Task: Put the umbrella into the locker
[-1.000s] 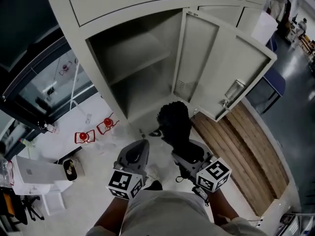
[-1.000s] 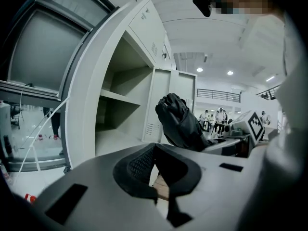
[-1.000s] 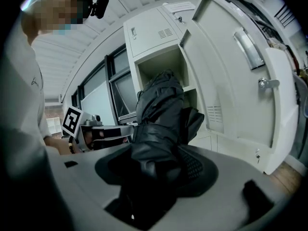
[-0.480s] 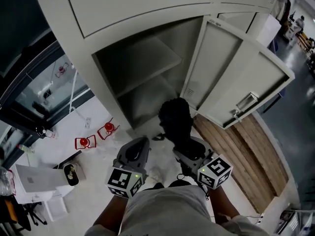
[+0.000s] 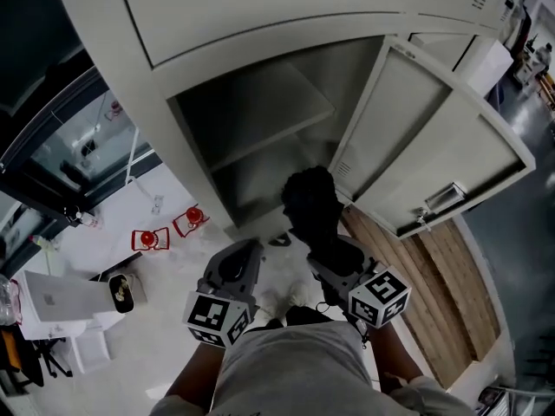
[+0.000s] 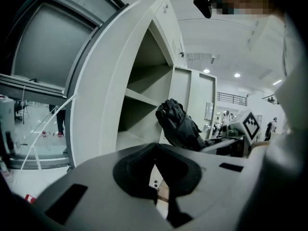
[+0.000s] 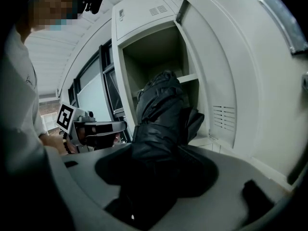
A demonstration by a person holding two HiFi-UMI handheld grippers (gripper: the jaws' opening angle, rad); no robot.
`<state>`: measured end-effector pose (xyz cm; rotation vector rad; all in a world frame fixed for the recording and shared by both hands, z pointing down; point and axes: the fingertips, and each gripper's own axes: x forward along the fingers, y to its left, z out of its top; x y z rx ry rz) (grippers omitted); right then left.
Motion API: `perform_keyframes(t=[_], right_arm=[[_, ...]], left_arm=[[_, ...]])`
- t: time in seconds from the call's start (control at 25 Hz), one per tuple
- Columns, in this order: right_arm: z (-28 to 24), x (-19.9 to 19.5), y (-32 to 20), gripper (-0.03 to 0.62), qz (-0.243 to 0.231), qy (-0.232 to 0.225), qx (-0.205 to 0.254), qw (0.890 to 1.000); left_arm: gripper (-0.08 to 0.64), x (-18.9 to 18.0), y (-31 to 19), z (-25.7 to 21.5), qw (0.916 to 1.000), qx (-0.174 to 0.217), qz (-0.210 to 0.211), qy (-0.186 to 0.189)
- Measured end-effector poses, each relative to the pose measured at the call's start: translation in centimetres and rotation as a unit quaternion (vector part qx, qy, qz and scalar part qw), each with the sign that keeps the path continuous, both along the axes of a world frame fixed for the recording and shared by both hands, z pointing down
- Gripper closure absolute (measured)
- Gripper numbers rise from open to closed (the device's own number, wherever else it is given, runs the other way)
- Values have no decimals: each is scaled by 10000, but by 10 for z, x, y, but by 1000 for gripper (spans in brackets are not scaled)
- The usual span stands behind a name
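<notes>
Two grippers are before an open grey locker [image 5: 217, 85] on a pale floor [image 5: 165, 319], with wooden boards [image 5: 434, 293] at the right and a window [image 5: 78, 146] at the left. The right gripper [image 5: 328, 256] is clamped on a folded black umbrella [image 5: 312, 206], its top tilted toward the lower compartment, under the shelf [image 5: 260, 115]. The left gripper [image 5: 250, 250] is closed on nothing. Compared with a second earlier, the umbrella's top stands nearer the opening. The left gripper view shows ceiling lights [image 6: 237, 75] that the head view does not.
</notes>
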<state>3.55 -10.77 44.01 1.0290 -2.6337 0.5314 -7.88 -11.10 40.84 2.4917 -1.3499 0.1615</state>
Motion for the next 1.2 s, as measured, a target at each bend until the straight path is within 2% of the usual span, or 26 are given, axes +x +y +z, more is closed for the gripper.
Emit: perform_keyframes(t=[0.68,1.04,1.2], right_arm=[[17,-5,-64,327,-503,476,-433,9967],[25,-20,-94,327,-694,760,-532,9933],[27,-26,-109,327,-709,857,-577,9921]], left_arm=[[546,-10,-22,5,9977,-46,-670,50],[546,-14,-27,9,9975,-111,-692,86],[546,-16,-30,10,9974,-86,-718,-20]])
